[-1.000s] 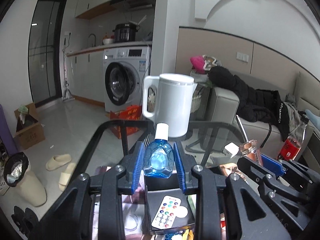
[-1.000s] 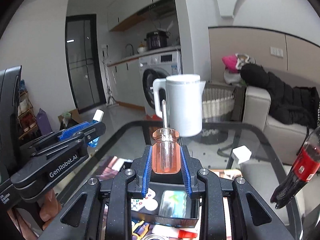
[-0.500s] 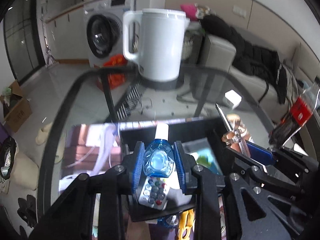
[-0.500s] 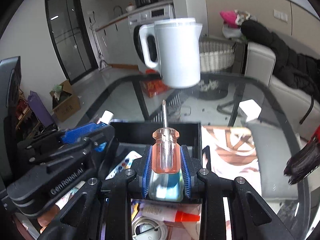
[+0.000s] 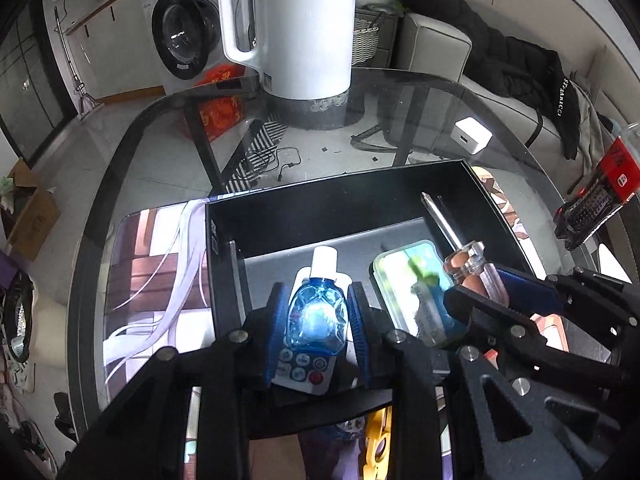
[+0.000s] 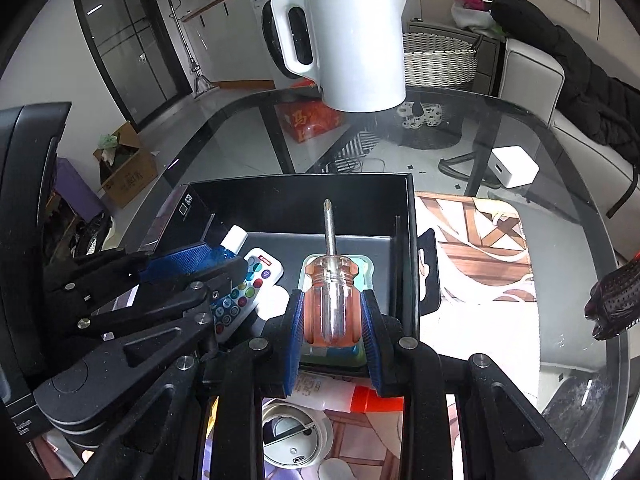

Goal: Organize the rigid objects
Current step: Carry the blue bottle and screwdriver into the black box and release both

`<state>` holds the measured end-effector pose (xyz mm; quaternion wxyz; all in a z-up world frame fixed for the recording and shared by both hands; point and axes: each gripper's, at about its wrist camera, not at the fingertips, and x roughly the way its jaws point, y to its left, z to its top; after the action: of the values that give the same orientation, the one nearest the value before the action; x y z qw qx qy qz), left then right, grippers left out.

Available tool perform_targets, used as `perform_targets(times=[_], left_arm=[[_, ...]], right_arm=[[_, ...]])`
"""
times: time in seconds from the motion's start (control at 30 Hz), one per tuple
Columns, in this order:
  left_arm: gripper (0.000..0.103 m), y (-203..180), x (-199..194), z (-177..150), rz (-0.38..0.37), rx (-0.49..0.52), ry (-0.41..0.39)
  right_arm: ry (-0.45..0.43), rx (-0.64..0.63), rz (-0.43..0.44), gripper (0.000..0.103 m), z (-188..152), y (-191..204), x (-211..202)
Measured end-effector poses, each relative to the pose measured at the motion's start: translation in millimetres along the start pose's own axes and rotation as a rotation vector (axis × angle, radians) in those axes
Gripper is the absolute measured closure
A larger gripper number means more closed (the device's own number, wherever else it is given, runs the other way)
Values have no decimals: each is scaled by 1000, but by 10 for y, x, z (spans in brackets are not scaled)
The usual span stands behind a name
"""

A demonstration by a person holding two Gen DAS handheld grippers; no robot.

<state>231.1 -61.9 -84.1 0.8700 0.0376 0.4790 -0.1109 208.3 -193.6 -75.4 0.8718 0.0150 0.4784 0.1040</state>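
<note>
My left gripper [image 5: 318,314] is shut on a small blue bottle [image 5: 318,320] with a white cap, held over the black box [image 5: 320,200] on the glass table. My right gripper [image 6: 332,312] is shut on a stubby screwdriver [image 6: 330,300] with a clear orange handle, its shaft pointing toward the box's far wall. Inside the box lie a white remote [image 6: 244,292] with coloured buttons and a green tin [image 5: 412,280]. Both grippers hover side by side above the box's near half, each seen in the other's view.
A white kettle [image 5: 304,28] stands at the table's far edge. A white charger block [image 6: 514,166] lies to the right of the box. A printed mat [image 6: 480,240] lies under the box. A tube with an orange cap [image 6: 352,396] and a round tin [image 6: 296,436] lie nearer me.
Both grippers have tilted downward and sunk toward the box, still holding the bottle and the screwdriver. The box interior now fills the middle of both views.
</note>
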Motion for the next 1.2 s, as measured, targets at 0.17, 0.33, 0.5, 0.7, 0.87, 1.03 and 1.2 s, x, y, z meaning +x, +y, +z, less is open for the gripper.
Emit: perform_targets(times=[0.17, 0.33, 0.5, 0.7, 0.87, 1.03, 1.2], left_arm=[[74, 19, -8, -11, 3, 7, -6], [73, 26, -2, -27, 1, 8, -10], [68, 31, -12, -31, -12, 3, -11], [52, 58, -74, -30, -36, -20, -31], [51, 35, -112, -37, -27, -16, -44], [51, 32, -241, -60, -29, -4, -72], [50, 9, -450, -137, -32, 19, -110]], right_arm=[[1, 1, 1, 76, 6, 0, -11], [0, 1, 7, 76, 7, -10, -16], [-6, 7, 12, 76, 8, -24, -27], [-33, 6, 17, 76, -6, -42, -110], [-48, 0, 21, 76, -16, -16, -177], [-70, -12, 26, 76, -51, -1, -277], [-106, -15, 62, 65, -113, -31, -477]])
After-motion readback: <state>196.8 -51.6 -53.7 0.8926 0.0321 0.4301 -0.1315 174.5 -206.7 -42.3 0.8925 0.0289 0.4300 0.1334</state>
